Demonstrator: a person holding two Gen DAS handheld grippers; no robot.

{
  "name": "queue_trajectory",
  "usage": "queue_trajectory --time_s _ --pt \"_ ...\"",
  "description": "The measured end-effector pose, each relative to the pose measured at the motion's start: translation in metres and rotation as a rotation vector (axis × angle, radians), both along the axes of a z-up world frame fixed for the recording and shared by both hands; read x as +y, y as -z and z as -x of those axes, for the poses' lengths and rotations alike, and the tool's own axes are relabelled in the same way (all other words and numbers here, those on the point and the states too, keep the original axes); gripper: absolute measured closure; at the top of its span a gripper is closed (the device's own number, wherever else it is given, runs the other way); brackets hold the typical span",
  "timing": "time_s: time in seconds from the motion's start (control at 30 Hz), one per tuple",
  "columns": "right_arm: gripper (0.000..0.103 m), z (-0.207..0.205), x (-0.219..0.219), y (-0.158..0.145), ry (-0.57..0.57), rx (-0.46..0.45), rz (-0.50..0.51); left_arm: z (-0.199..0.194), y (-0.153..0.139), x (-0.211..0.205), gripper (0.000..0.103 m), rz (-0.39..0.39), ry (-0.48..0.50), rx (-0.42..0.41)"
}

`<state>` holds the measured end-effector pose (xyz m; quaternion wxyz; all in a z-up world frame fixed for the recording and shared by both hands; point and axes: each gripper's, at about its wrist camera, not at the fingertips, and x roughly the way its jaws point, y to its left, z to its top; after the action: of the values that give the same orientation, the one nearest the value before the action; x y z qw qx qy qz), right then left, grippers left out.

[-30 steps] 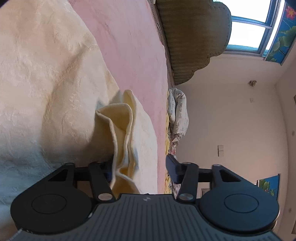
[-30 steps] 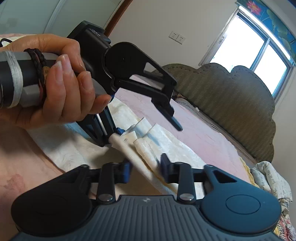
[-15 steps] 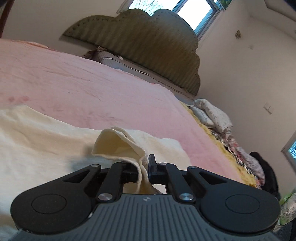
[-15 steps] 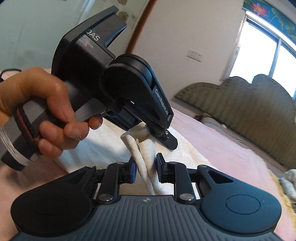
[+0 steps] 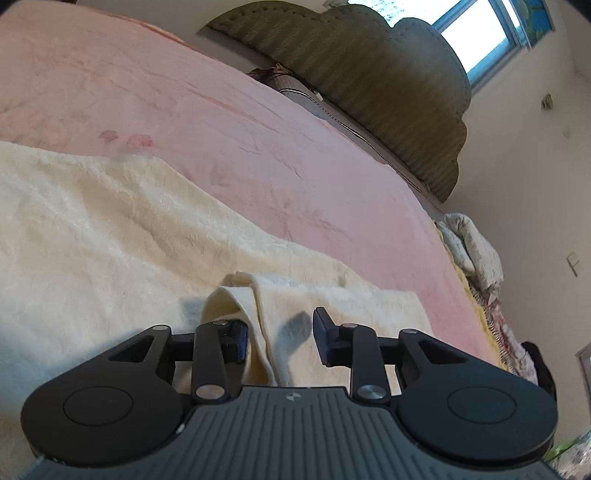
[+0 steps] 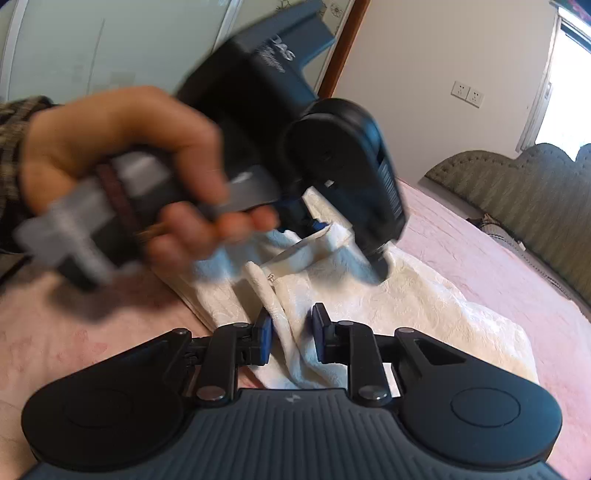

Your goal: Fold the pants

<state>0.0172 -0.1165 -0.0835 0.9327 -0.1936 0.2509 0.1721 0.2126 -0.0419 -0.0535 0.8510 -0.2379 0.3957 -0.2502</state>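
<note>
Cream textured pants point(image 5: 110, 229) lie spread on a pink bedspread point(image 5: 221, 122). A raised fold of their edge point(image 5: 255, 317) stands between the fingers of my left gripper point(image 5: 280, 341), which is open and not clamping it. In the right wrist view the same pants point(image 6: 406, 295) lie ahead, and a bunched edge point(image 6: 291, 332) sits between the parted fingers of my right gripper point(image 6: 290, 338), which is open. The left gripper's body point(image 6: 325, 155), blurred and held in a hand, hovers over the cloth just beyond.
An olive padded headboard point(image 5: 369, 74) stands at the far end of the bed. Bundled patterned bedding point(image 5: 476, 254) lies by the bed's right edge next to a white wall. A window point(image 5: 487, 33) is above the headboard. Pink bedspread point(image 6: 74, 332) also shows at left.
Both grippers were shut on the pants' edge half a second ago and have now opened. The cloth has dropped lower onto the bed, and the left gripper is moving, blurred.
</note>
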Motion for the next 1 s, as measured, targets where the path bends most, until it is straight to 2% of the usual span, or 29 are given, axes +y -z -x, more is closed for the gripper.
queue_trajectory --time_s 0.03,0.1,0.17,0.2,0.23,0.27,0.3,0.37,0.43,0.53,0.6,0.7,0.77,0.83,0.87,0.93,1.0 --pt "0.08 -0.006 -0.005 -0.004 0.003 0.002 -0.014 -0.001 -0.003 0.001 0.079 0.003 -0.022 -0.026" --pt "0.081 -0.006 -0.006 -0.009 0.021 -0.025 -0.03 0.008 -0.017 -0.001 0.092 -0.03 -0.036 -0.162" --pt "0.082 0.005 -0.004 -0.018 0.012 -0.083 -0.052 0.026 -0.031 -0.01 0.093 -0.129 -0.036 -0.312" --pt "0.082 0.009 -0.004 -0.023 -0.001 -0.104 -0.082 0.028 -0.033 -0.013 0.093 -0.178 -0.041 -0.336" --pt "0.082 0.01 -0.003 -0.026 -0.003 -0.114 -0.103 0.029 -0.031 -0.019 0.093 -0.226 -0.037 -0.333" --pt "0.082 0.007 -0.001 -0.026 -0.005 -0.098 -0.112 0.024 -0.025 -0.023 0.092 -0.262 -0.029 -0.296" --pt "0.081 0.002 0.001 -0.022 -0.017 -0.045 -0.105 0.02 -0.018 -0.023 0.089 -0.282 -0.029 -0.243" --pt "0.081 -0.012 0.004 -0.007 -0.022 0.08 -0.053 0.018 -0.008 -0.015 0.081 -0.264 -0.049 -0.178" --pt "0.081 -0.002 0.003 -0.008 -0.041 0.066 -0.02 0.02 -0.007 -0.005 0.074 -0.24 -0.056 -0.158" --pt "0.081 0.01 -0.027 -0.034 -0.048 0.072 -0.105 0.022 -0.007 0.0 0.073 -0.226 -0.052 -0.141" --pt "0.081 0.01 -0.056 -0.051 0.04 0.044 -0.182 0.024 -0.007 0.001 0.072 -0.223 -0.05 -0.135" --pt "0.081 -0.003 -0.105 -0.056 0.259 0.039 -0.249 0.028 -0.006 -0.001 0.072 -0.235 -0.049 -0.131" --pt "0.081 -0.015 -0.13 -0.042 0.402 0.149 -0.233 0.032 -0.007 0.001 0.074 -0.234 -0.044 -0.117" --pt "0.081 -0.024 -0.151 -0.027 0.448 0.257 -0.204 0.036 -0.009 0.006 0.074 -0.227 -0.035 -0.099" --pt "0.081 -0.024 -0.158 -0.023 0.445 0.277 -0.194 0.038 -0.01 0.009 0.074 -0.226 -0.037 -0.096" --pt "0.081 0.004 -0.153 -0.027 0.47 0.252 -0.213 0.042 -0.011 0.015 0.074 -0.218 -0.055 -0.084" --pt "0.08 0.002 -0.152 -0.037 0.494 0.187 -0.202 0.044 -0.012 0.022 0.074 -0.18 -0.077 -0.056"
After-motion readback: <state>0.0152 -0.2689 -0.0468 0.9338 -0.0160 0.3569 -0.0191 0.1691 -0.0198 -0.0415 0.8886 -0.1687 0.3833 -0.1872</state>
